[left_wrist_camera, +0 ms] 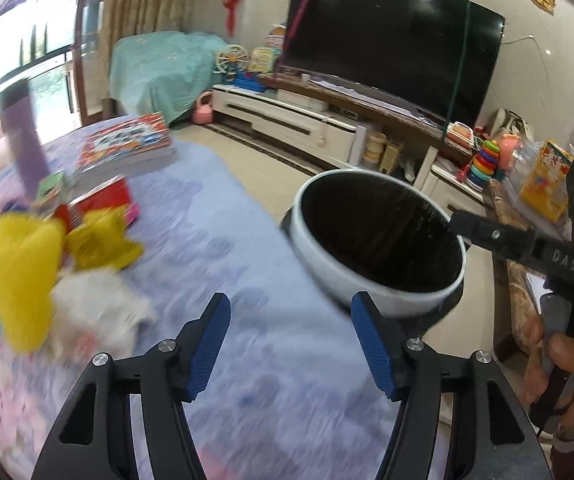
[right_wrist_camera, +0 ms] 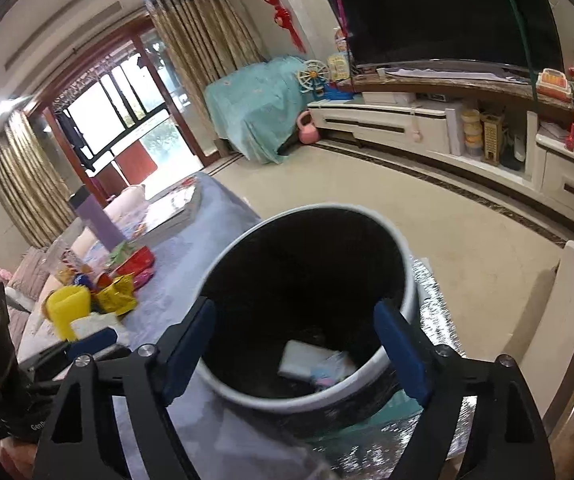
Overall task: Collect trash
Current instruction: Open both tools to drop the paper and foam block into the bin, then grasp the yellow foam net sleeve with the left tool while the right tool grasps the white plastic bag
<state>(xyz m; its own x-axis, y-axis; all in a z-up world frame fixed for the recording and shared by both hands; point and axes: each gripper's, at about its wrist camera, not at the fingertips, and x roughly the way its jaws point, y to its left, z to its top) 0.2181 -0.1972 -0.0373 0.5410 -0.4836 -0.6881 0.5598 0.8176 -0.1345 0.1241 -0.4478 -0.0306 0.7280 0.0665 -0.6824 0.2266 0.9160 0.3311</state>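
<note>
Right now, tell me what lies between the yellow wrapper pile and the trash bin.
Only bare blue-grey tablecloth lies between the yellow wrappers and the trash bin; the left wrist view shows it, though blurred.

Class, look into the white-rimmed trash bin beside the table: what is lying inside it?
Inside the trash bin lie a white packet and some pale crumpled wrappers on the black liner. The near wall hides the rest of the bottom.

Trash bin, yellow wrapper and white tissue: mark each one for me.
Trash bin (right_wrist_camera: pixel 405 276): right wrist view, on the white rim at its right side.
Yellow wrapper (left_wrist_camera: pixel 21 276): left wrist view, middle of the blurred yellow piece.
White tissue (left_wrist_camera: pixel 99 312): left wrist view, centre of the crumpled wad.
</note>
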